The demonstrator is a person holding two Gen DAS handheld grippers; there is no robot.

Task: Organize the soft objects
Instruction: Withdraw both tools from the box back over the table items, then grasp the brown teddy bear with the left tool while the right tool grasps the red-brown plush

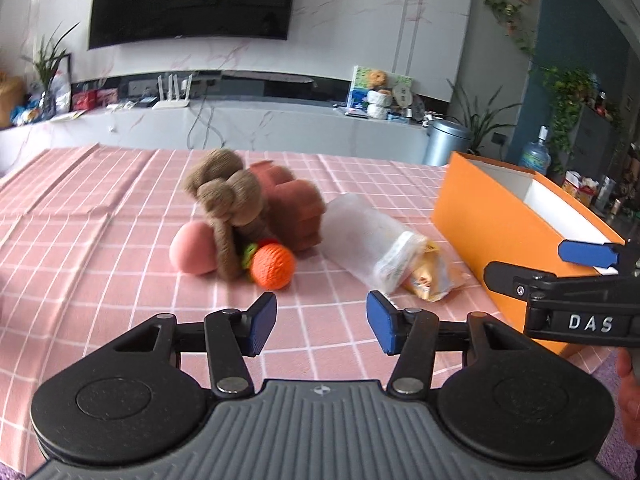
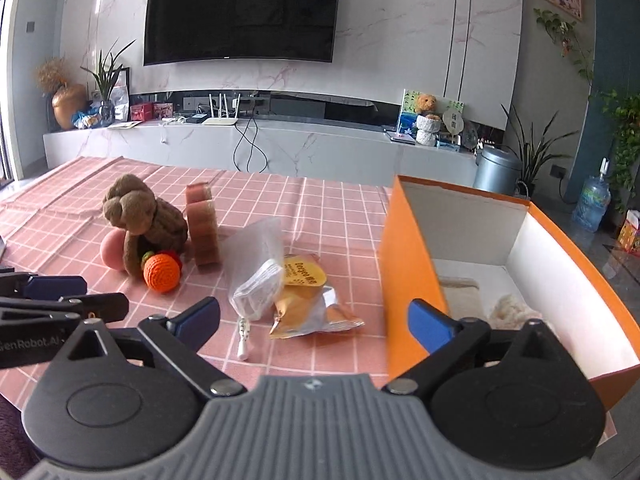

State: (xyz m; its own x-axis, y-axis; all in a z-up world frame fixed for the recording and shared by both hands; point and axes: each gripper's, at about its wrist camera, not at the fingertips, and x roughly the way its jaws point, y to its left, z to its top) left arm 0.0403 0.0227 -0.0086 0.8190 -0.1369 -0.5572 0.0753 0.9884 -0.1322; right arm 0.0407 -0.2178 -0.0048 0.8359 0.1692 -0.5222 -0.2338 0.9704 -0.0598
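A brown knotted plush (image 1: 230,204) (image 2: 142,218) lies on the pink checked tablecloth (image 1: 80,208) with a pink ball (image 1: 192,250) (image 2: 114,250), an orange knitted ball (image 1: 273,266) (image 2: 161,273) and a brown sponge block (image 1: 298,208) (image 2: 203,226) around it. A clear plastic bag (image 1: 370,244) (image 2: 256,272) and a yellow snack packet (image 1: 430,276) (image 2: 306,300) lie to their right. An orange box (image 1: 508,240) (image 2: 416,264) stands open at the right, with pale soft items (image 2: 512,306) inside. My left gripper (image 1: 322,322) is open and empty, just before the orange ball. My right gripper (image 2: 314,320) is open and empty, straddling the box's near left wall.
A white cable piece (image 2: 244,340) lies by the bag. The right gripper shows at the right edge of the left wrist view (image 1: 560,276). Beyond the table are a TV cabinet (image 2: 280,140), a metal bin (image 2: 496,168) and plants.
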